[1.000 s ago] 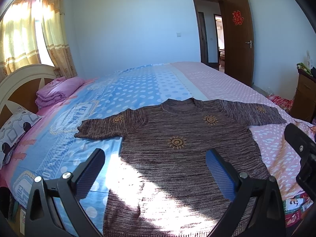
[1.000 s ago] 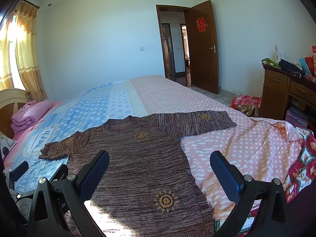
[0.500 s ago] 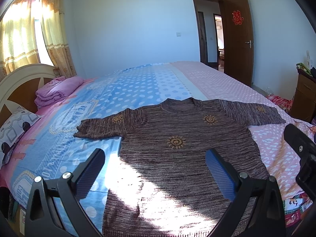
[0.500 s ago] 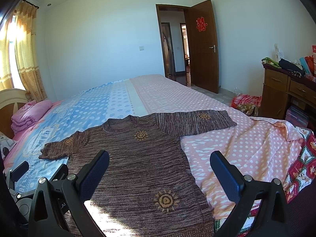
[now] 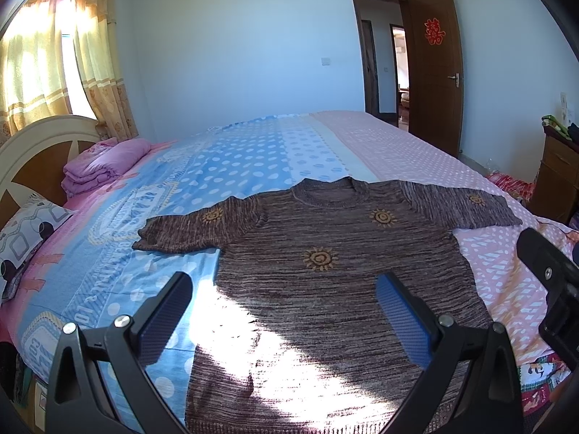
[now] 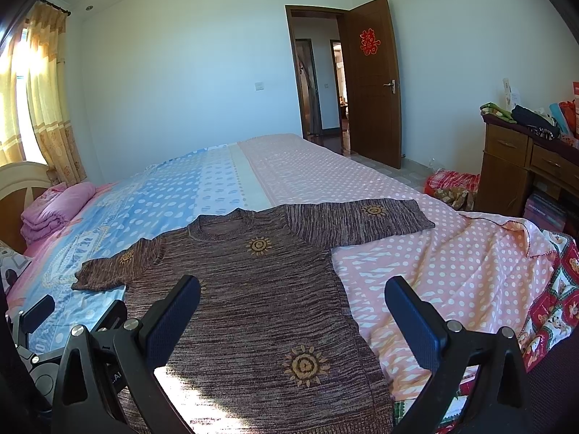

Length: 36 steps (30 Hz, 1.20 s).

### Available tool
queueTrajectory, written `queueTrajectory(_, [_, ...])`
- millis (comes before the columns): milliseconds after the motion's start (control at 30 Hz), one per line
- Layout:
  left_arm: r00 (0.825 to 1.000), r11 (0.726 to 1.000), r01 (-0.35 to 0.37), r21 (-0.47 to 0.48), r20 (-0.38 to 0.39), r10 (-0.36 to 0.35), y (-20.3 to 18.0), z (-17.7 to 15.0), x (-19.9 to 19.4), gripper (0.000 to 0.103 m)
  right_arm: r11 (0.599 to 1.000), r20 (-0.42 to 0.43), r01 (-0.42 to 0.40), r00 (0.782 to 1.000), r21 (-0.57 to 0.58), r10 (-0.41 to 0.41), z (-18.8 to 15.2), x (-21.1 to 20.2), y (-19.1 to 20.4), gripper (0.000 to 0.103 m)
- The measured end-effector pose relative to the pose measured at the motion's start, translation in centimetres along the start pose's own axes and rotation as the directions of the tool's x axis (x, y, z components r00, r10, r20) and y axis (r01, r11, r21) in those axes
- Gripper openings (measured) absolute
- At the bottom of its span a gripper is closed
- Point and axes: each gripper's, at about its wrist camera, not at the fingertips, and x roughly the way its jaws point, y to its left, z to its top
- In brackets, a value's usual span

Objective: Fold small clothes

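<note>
**Bedroom lot: one knit sweater laid out, two grippers above it**

Left wrist view. Item: brown marled knit sweater with orange sun motifs (image 5: 325,289), lay flat and unfolded on the bed with blue and pink polka-dot cover (image 5: 235,166), both sleeves spread, hem nearest the camera, a sunlit patch across its lower part. Left gripper (image 5: 284,311), black frame with blue pads, jaws stood wide apart, holding nothing, hovered over the sweater's lower half. Part of the right gripper (image 5: 550,289) showed at the right edge. Surroundings: folded pink blanket (image 5: 101,166) by the cream and wood headboard (image 5: 39,152); patterned pillow (image 5: 29,224); yellow curtains (image 5: 54,65); open brown wooden door with red paper emblem (image 5: 434,68).

Right wrist view. Sweater (image 6: 253,307) occupied the foreground, its collar pointing away. Right gripper (image 6: 293,318) spread wide, empty, above the sweater's right side. Left gripper (image 6: 54,329) partly seen at lower left. Surroundings: wooden dresser piled with clutter (image 6: 514,170); red patterned quilt (image 6: 553,289) at the bed's edge; red checked bundle (image 6: 452,184) on the floor.
</note>
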Motion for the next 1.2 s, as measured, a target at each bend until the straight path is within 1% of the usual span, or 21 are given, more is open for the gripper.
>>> queueTrajectory(633, [1.0, 1.0, 0.01, -0.011, -0.011, -0.011, -0.3, -0.1, 0.1, 0.103, 1.0, -0.01, -0.002, 1.0, 0.001, 0.002, 0.4, 0.1, 0.1, 0.102])
queueTrajectory(933, [0.999, 1.0, 0.026, -0.014, -0.027, -0.026, -0.3, -0.2, 0.7, 0.103, 1.0, -0.027, 0.008, 1.0, -0.008, -0.009, 0.4, 0.8, 0.0, 0.102])
queueTrajectory(1000, [0.998, 0.999, 0.048, -0.016, -0.034, -0.049, 0.0, -0.1, 1.2, 0.103, 1.0, -0.023, 0.016, 1.0, -0.01, -0.016, 0.5, 1.1, -0.2, 0.102])
queueTrajectory(1100, [0.993, 0.994, 0.107, -0.026, -0.053, -0.108, 0.7, 0.1, 2.3, 0.103, 0.999, -0.016, 0.044, 0.999, -0.024, -0.044, 1.3, 2.0, -1.1, 0.102])
queueTrajectory(1133, [0.991, 0.993, 0.117, -0.03, -0.056, -0.119, 1.1, 0.4, 2.7, 0.103, 0.998, -0.013, 0.063, 0.998, -0.026, -0.064, 1.7, 2.3, -1.6, 0.102])
queueTrajectory(1200, [0.992, 0.993, 0.111, -0.045, -0.052, -0.113, 2.3, 1.0, 3.6, 0.103, 0.994, -0.002, 0.105, 0.994, -0.002, -0.105, 3.0, 3.4, -3.6, 0.102])
